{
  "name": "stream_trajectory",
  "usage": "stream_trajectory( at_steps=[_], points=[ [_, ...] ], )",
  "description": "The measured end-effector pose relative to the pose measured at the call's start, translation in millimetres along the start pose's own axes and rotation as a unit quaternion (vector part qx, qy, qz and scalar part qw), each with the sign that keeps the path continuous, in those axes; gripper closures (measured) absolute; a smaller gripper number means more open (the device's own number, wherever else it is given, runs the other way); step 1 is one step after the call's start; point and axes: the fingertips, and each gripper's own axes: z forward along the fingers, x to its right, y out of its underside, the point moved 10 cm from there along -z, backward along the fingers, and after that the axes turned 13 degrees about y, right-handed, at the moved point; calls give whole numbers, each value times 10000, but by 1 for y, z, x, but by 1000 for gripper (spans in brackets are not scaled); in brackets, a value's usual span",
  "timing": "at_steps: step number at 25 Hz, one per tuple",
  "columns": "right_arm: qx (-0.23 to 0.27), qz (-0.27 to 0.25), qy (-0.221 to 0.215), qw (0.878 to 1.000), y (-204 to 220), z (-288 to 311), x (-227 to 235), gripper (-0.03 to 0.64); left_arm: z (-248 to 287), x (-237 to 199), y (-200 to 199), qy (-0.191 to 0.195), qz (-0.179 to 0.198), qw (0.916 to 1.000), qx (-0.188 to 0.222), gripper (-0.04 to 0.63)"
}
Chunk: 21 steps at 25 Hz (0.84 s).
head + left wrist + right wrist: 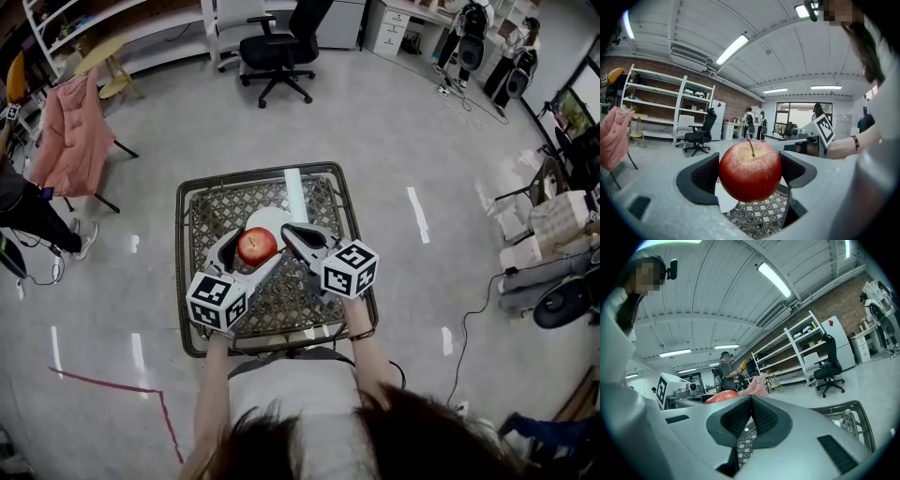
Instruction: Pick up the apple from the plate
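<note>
Table [253,174]: square, dark rim, lattice top; stands on a pale glossy floor.
Left gripper [251,253]: jaws pinch the apple from both sides, dark ribbed pads pressed against its flanks. Marker cube at the near end.
Right gripper [291,234]: jaws pressed together, nothing between them. It sits just right of the apple, over the table top, tips pointing away from the person.
Plate [269,218]: white, round, on the middle of the table. Its near edge is covered by the apple in the head view.
Apple [750,171]: held between the left jaws, above the lattice, with the plate's edge showing under its lower left. Round, glossy, deep red with fine pale flecks and a lighter yellow-pink blush round the stem hollow. No bruise seen on the facing side.
Stem [751,147]: thin, brown, upright, slightly curved.
</note>
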Motion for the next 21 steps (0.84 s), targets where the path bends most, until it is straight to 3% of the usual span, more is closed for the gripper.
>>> stream_trajectory(
  at_steps=[21],
  points=[
    [-13, -11, -30, 10000, 0, -4, 0, 607, -1, 0, -1, -16, -44, 10000, -11, 187]
  ],
)
